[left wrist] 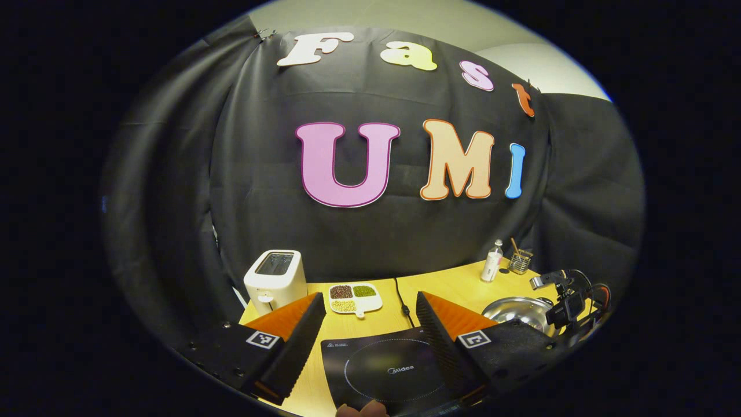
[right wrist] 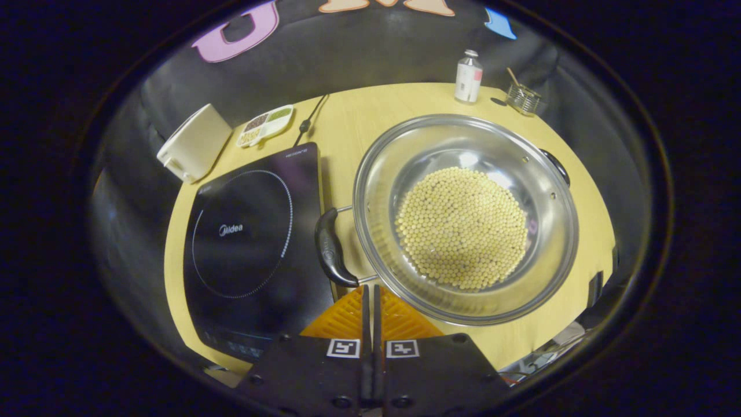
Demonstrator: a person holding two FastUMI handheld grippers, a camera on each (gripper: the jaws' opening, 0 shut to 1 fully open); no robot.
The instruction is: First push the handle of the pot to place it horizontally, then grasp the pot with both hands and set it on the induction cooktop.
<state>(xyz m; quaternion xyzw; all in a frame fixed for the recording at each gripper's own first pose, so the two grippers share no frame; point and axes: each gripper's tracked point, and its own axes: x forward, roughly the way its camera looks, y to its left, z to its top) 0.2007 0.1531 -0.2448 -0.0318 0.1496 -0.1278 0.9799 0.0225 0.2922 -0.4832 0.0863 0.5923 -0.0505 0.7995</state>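
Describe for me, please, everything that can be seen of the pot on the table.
The pot is a wide, shallow, shiny metal pan with no lid on it, sitting upright on the wooden table, just right of the induction cooktop and not on it. A layer of small pale round beans covers its bottom. A dark curved side handle on two thin metal rods faces the cooktop; another dark handle sits opposite. The right tongs, shut, point at the near handle's end.
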